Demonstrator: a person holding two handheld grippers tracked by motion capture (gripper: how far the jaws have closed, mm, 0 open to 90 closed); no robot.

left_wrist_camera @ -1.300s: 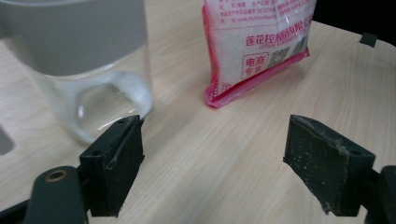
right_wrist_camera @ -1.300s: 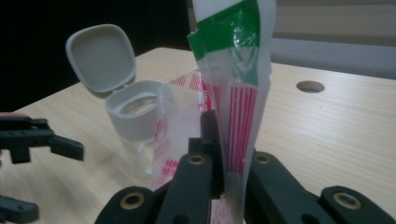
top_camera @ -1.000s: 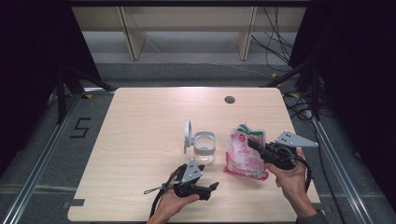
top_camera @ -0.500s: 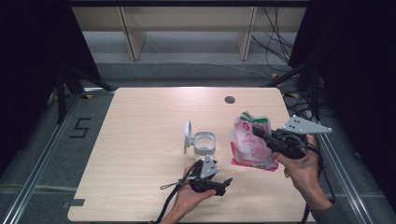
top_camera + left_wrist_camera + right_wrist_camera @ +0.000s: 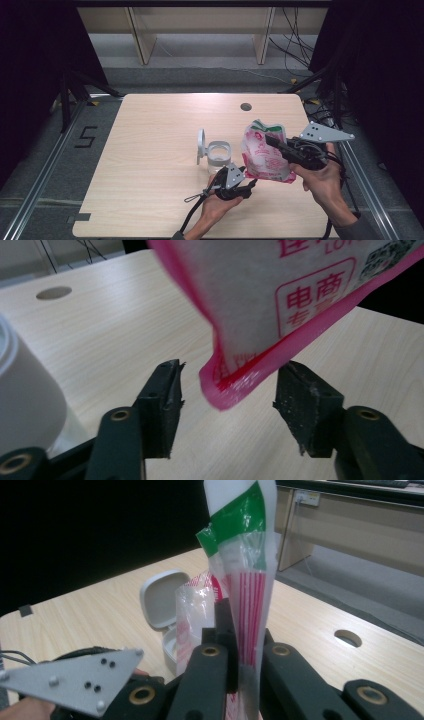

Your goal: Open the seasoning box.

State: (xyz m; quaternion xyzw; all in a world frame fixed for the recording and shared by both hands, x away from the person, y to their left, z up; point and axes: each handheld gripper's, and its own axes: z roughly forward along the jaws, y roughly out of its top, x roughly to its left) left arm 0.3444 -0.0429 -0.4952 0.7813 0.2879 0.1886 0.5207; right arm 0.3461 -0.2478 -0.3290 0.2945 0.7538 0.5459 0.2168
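pouch [image 5: 264, 152]: pink-and-white snack bag, hanging clear of the counter [image 5: 150, 150], just right of the white tub [image 5: 218, 155] with its flip lid up
right tool [image 5: 272, 141]: my jaws clamped flat on the pouch near its upper part, green-banded top standing above them in the right gripper view [image 5: 240, 555]; this hand carries it
left tool [image 5: 248, 186]: low, in front of the tub, aimed up at the pouch's bottom edge
left tool state: jaws have just been closing, not gripping yet; the pink bottom corner [image 5: 235, 385] sits between the pads with a gap on both sides
key relation: pouch's long axis runs roughly top to bottom; the sealed bottom corner dips into my left tool's gap, a bit nearer the left pad
nearer hand: left, for the bottom edge
my read: next is pinching that corner; the seam looks thin and slanted, could slip out
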